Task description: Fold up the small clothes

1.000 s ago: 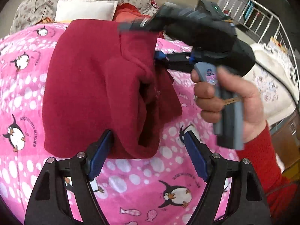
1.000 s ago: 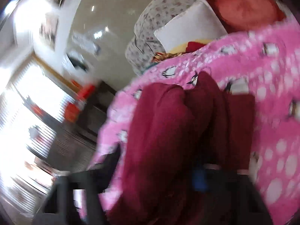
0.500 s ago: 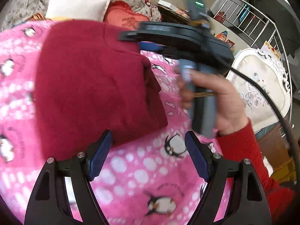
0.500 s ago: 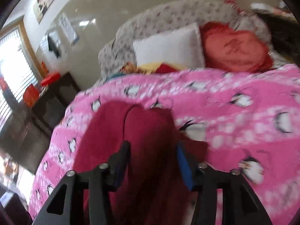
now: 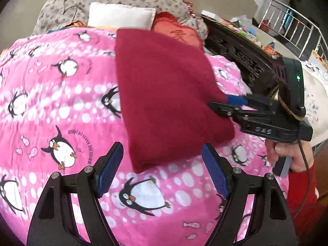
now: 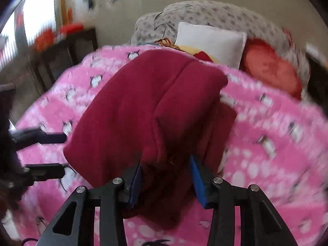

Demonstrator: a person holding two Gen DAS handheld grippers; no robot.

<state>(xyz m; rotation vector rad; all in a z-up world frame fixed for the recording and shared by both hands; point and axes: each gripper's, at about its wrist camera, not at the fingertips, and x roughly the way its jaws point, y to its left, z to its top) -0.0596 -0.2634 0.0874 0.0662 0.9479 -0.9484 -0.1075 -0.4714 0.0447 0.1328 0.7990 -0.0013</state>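
Pink penguin blanket (image 5: 61,106), R claw (image 6: 166,174) clamps maroon garment (image 5: 168,102), tips buried, L claw (image 5: 162,170) spread, empty.

garment (image 5: 168,102) on blanket (image 5: 51,102), pillow (image 5: 121,17) seemingly behind

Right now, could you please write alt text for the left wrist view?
A folded dark red garment lies on a pink penguin blanket, the right gripper at its right edge. The left gripper hovers open near its front edge.
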